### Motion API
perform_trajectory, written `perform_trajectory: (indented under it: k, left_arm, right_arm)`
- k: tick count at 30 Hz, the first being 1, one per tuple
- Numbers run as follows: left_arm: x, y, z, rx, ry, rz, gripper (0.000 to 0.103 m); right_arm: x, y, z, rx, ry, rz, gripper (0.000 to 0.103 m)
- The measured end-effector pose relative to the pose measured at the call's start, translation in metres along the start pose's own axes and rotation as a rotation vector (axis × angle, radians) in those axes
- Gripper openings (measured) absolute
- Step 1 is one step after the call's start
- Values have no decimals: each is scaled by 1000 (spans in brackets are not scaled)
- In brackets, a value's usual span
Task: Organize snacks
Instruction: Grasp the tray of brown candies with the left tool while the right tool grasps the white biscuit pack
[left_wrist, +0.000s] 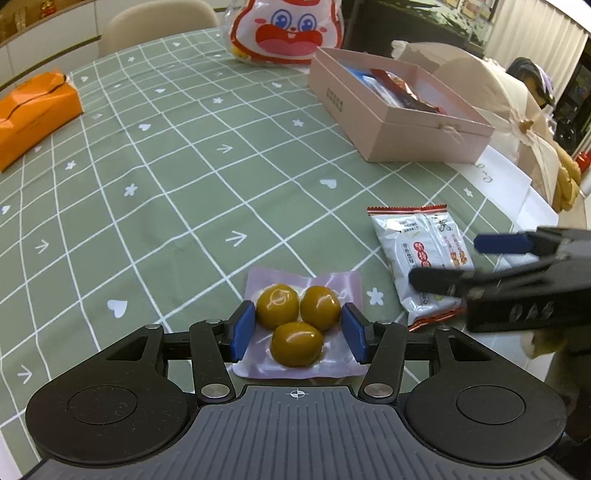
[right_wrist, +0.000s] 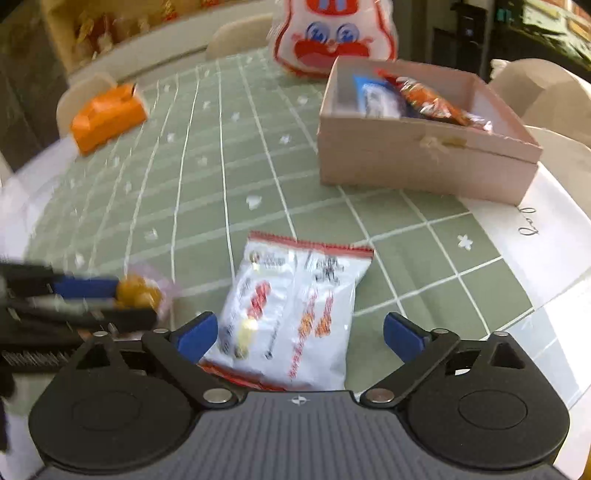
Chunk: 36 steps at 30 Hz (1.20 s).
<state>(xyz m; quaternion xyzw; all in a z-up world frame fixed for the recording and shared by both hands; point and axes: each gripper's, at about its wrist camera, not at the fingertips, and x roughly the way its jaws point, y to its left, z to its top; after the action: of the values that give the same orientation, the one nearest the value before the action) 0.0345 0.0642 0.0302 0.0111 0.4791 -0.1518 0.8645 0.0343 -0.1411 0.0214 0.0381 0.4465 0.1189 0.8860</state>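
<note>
A clear pouch of three yellow-green balls (left_wrist: 277, 306) lies flat on the green checked tablecloth. My left gripper (left_wrist: 299, 330) stands open over it, one blue pad on each side of the balls. To its right lies a white snack packet with red ends (left_wrist: 417, 251), and my right gripper (left_wrist: 461, 262) reaches over it from the right. In the right wrist view that right gripper (right_wrist: 301, 336) is wide open with the white packet (right_wrist: 295, 295) between its jaws, apart from the right pad. The left gripper (right_wrist: 110, 301) and pouch (right_wrist: 138, 291) appear blurred at left. A pink open box (left_wrist: 406, 136) holding several packets stands behind.
An orange tissue box (left_wrist: 33, 110) sits at the far left of the table. A cartoon-face bag (left_wrist: 291, 29) stands at the back beside the pink box (right_wrist: 406, 162). White paper (left_wrist: 506, 173) lies under the box near the table's right edge. Beige chairs ring the table.
</note>
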Motion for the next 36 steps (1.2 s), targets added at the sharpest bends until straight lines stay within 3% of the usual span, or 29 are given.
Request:
perform_trajectory:
  k: [9, 15, 27, 30, 34, 36]
  left_arm:
    - [-2, -1, -4, 4, -3, -1, 57]
    - [-2, 1, -5, -4, -5, -5, 57]
    - [-3, 3, -6, -23, -12, -15, 57]
    - [-4, 3, -7, -21, -14, -17, 57]
    - [-5, 4, -9, -17, -21, -24, 57]
    - [-5, 3, -10, -8, -26, -24, 57]
  right_arm:
    - [10, 10, -1, -29, 61, -88, 97]
    - [8, 4, -7, -7, 53, -117, 97]
    - [17, 2, 5, 100, 86, -87, 97]
    - [24, 12, 10, 77, 94, -103, 97]
    - [20, 21, 7, -3, 73, -136, 78]
    - [16, 23, 3, -31, 66, -137, 78]
